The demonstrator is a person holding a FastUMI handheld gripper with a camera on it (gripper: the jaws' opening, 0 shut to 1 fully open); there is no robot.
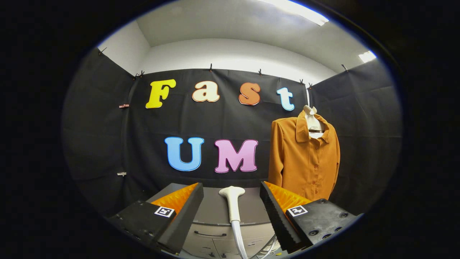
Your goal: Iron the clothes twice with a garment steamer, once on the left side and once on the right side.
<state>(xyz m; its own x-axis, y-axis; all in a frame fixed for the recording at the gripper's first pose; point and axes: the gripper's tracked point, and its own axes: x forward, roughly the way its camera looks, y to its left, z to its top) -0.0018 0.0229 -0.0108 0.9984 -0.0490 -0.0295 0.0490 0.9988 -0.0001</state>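
Two fingers of the gripper [231, 212] stand spread wide, nothing pinched, neither touching anything. Between them, at 12 o'clock from the gap, the garment steamer [233, 205] stands upright: pale flared head on top, slim neck below, a hose [240, 241] running down from its base. It sits at the front of a grey cabinet [212, 212], whose drawers show below. Steamer and fingers are apart, a gap on both sides.

Orange shirt [303, 158] hangs on a hanger [313, 124] against the black cloth wall [201, 126], at about 2 o'clock from the fingers, well beyond them and beyond the steamer. Buttoned front faces the camera, collar open, sleeves hang straight.

Handling, as a judgement: the steamer looks like hard smooth plastic, rigid, probably light, likely slippery on the rounded neck. Best hold is the straight neck just under the flared head; the flare would stop it sliding down through the pads. The hose will likely tug and twist the handle when lifted, so a firm centred squeeze is needed. The shirt is soft, hangs free and will swing if the head pushes hard, so light strokes. Neither side pass looks started yet; the grasp looks like the step in hand.
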